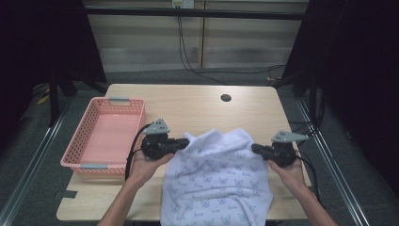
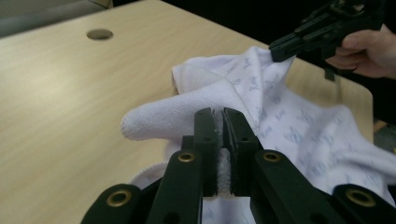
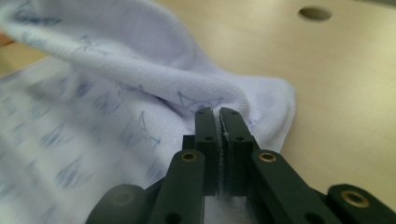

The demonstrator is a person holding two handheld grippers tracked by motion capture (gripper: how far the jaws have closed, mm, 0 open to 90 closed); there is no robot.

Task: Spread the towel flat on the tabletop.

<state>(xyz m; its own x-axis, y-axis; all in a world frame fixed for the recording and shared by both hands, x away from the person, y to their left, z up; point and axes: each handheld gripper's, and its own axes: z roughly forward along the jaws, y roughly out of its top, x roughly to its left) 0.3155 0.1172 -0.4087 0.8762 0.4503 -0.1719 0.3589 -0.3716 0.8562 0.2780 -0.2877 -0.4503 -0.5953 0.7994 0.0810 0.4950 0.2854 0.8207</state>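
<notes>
The towel [image 1: 221, 174] is soft white terry cloth, nubbly at its hem, printed with faint blue motifs. The desk [image 1: 188, 106] is pale wood-grain laminate, smooth and matt. The basket [image 1: 106, 136] is pink perforated plastic. Each hand-held gripper's jaws are matt black plastic with brass-coloured rivets.

Light wooden table [image 1: 197, 110] — pink basket [image 1: 106, 136], white patterned towel [image 1: 219, 179] on it

Overhead view; jaw-level close-ups, towel [image 1: 219, 174] shared, perhaps.
</notes>
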